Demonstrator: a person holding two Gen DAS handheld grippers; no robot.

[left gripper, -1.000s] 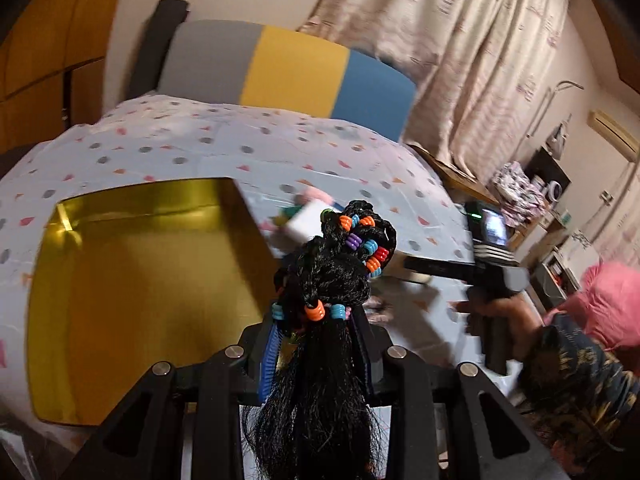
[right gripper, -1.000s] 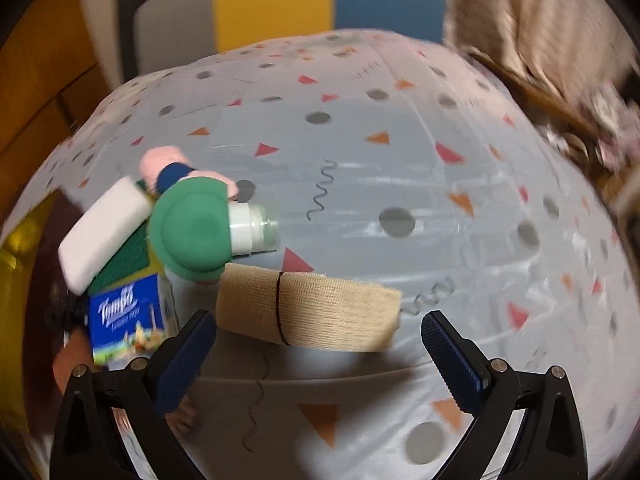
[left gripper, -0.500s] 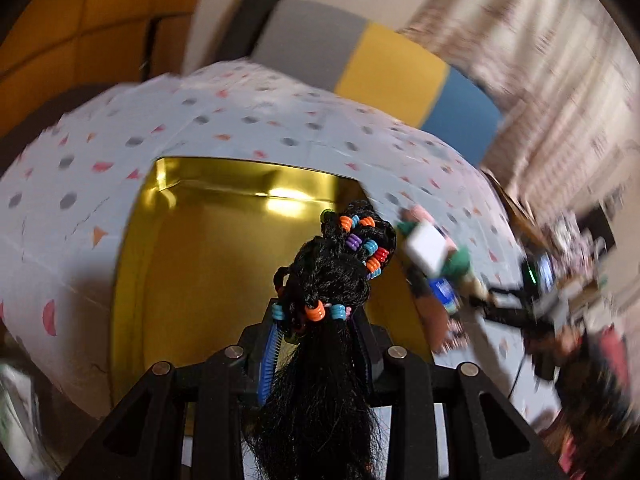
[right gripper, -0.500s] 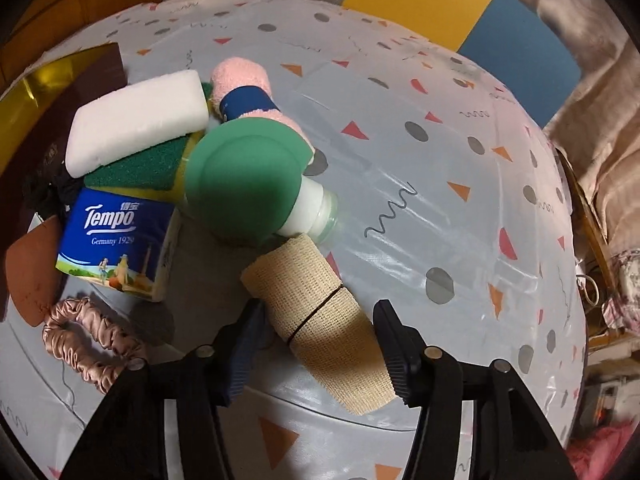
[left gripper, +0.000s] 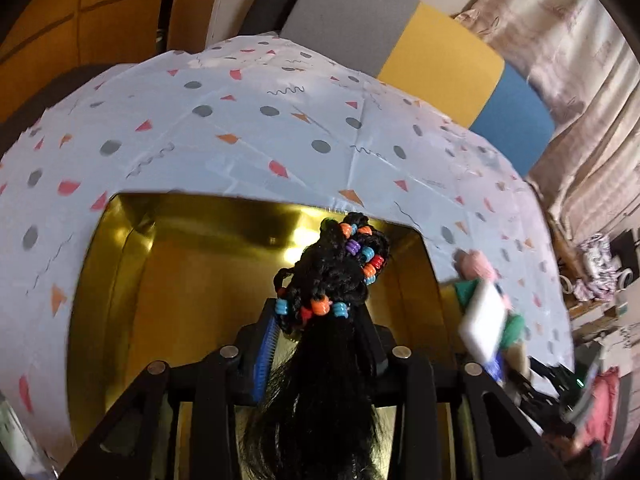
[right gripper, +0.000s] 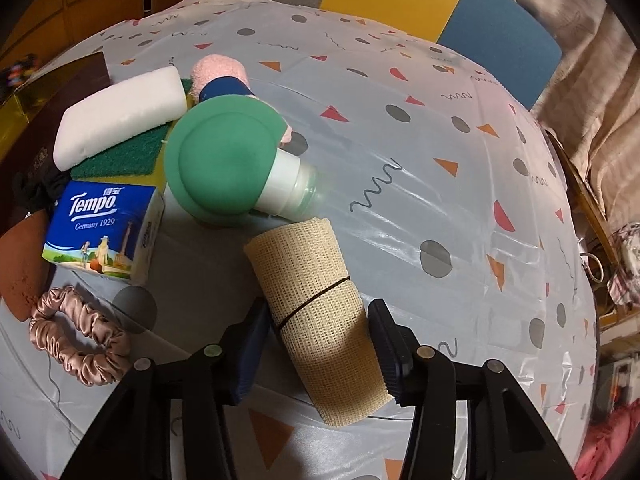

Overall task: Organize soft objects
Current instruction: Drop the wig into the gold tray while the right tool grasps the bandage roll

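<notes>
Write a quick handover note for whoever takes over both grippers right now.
Left gripper: jaws opening, black beaded hairpiece between them, over the gold box; box looks empty.
Right gripper: jaws closing around the beige burlap roll on the table; not yet lifted.
Left to box: white sponge, Tempo tissue pack, pink scrunchie, pink fuzzy item, green-capped bottle.

A lived-in room in a home. A table under a plastic cloth [right gripper: 400, 184] printed with dots and triangles stands before a grey, yellow and blue chair back [left gripper: 420, 52], floral curtains [left gripper: 580, 92], wooden cabinets [left gripper: 100, 12] and cluttered shelves [left gripper: 600, 272].
</notes>
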